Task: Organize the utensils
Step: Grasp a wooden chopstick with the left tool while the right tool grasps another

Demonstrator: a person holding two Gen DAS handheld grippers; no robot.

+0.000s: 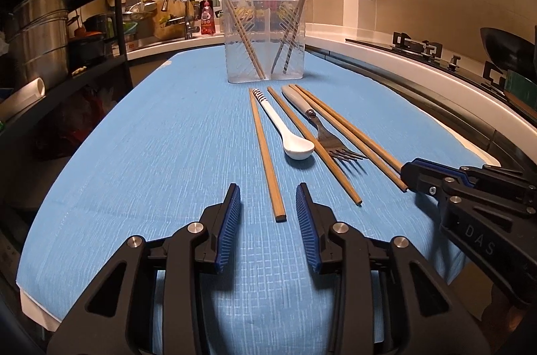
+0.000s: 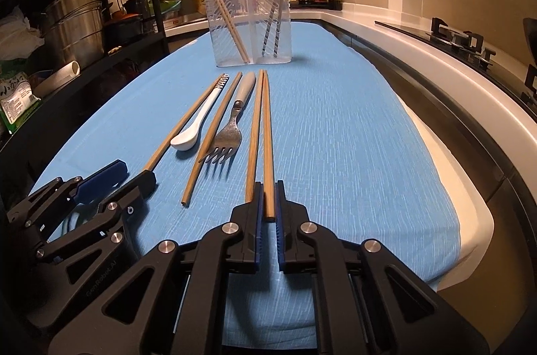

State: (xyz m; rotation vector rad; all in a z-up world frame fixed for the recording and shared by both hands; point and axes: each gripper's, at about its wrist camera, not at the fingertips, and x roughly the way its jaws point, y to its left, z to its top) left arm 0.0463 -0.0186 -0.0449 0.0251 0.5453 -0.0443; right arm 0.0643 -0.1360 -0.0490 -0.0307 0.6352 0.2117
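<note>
Nearest to us, our left gripper (image 1: 268, 214) hovers low over the blue cloth (image 1: 134, 153) with its jaws partly apart, straddling the near end of a single wooden chopstick (image 1: 266, 160) without pressing on it; the stick lies flat between the ribbed blue pads (image 1: 231, 220). To its right, our right gripper (image 2: 267, 204) has its jaws closed to a narrow slot on the near end of the outermost chopstick (image 2: 267, 137), whose twin (image 2: 254, 133) lies touching it just outside the left jaw. Chopsticks like these look light, stiff and smooth, so we judge a hold close to the end will let the far tip swing (a grip further along the shaft would likely steady it). Beyond the grippers lie a white ceramic spoon (image 1: 285, 127) with a striped handle, probably brittle and slippery, best taken by the handle; another lone chopstick (image 1: 312, 143); and a metal fork (image 1: 322, 127) with a grey handle, heavier and rigid, its thick handle the surest place to pinch. Furthest along the cloth stands a clear plastic holder (image 1: 265, 39) split into two compartments, chopsticks leaning in each; it looks light enough to tip if struck, with the kitchen counter behind
</note>
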